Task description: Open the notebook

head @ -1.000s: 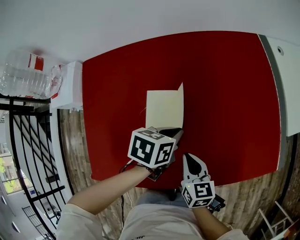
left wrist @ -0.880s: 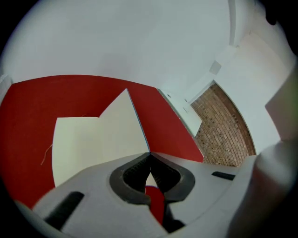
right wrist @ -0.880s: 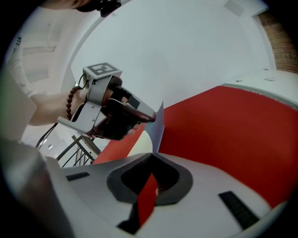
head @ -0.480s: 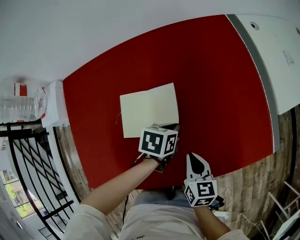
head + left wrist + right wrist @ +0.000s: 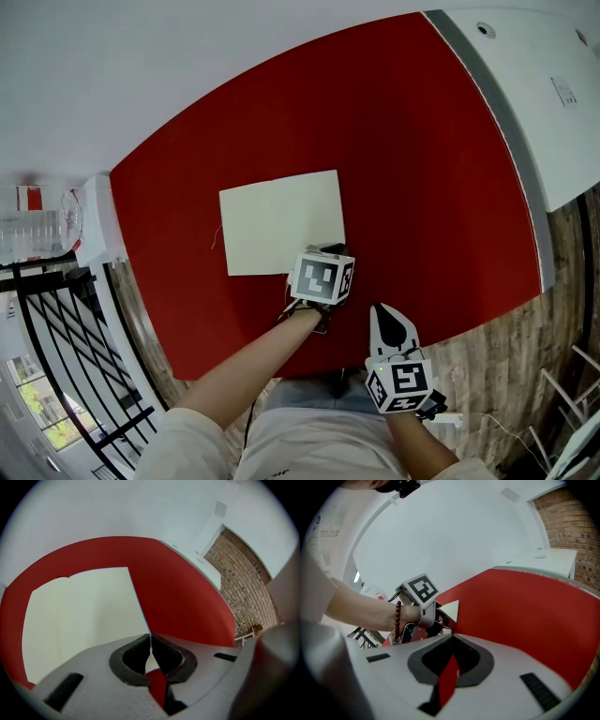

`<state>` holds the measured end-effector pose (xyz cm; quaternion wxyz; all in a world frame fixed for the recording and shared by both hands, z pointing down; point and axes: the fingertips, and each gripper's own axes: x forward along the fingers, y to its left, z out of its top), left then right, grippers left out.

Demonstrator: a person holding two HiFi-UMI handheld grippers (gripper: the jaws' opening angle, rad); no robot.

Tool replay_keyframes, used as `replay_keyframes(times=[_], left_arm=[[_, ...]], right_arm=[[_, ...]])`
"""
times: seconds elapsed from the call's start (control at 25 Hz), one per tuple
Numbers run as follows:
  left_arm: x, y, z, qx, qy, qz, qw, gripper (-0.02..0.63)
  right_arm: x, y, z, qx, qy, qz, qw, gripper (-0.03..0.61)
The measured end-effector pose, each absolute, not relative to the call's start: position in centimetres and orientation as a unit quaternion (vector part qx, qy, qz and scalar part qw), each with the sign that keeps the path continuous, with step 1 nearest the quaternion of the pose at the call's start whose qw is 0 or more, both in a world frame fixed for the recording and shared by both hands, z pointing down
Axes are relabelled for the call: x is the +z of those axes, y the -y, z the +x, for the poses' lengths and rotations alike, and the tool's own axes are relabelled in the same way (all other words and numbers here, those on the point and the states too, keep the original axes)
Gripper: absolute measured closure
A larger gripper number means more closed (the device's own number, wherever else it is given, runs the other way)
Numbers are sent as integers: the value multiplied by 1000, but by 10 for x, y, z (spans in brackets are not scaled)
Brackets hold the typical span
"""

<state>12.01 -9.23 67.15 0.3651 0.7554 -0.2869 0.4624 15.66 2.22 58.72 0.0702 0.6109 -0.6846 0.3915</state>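
Head view: the cream paper notebook [image 5: 281,222] lies spread flat on the red table top [image 5: 441,187]. The left gripper [image 5: 330,253] is at its near right corner, and the right gripper [image 5: 391,323] hangs idle by the table's near edge. Left gripper view: only here do the jaws show, pinched on the notebook's thin sheet edge [image 5: 140,606]. Opening looks nearly done; the next move calls for a clean release. Right gripper view: jaws pressed together, nothing between. It alone shows a beaded bracelet [image 5: 397,619].

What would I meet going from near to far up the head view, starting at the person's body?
First the right gripper → left gripper, shut on the notebook's near edge → notebook → bare far part of the red table.
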Motion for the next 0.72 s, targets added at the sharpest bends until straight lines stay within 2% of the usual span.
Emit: replay_keyframes(times=[0.12,0.32,0.44,0.72], left_arm=[[673,94,121,462,283,756,366,584],[673,90,125,424,285,744,431,575],[671,93,122,409,301,736,447,575],[669,114,76,427,349,727,409,577]], right_arm=[[589,-20,158,393,683,612,68,572],[586,-21,164,391,686,610,63,572],[586,-20,170,391,688,609,62,572],[586,-12,163,389,700,596,62,572]])
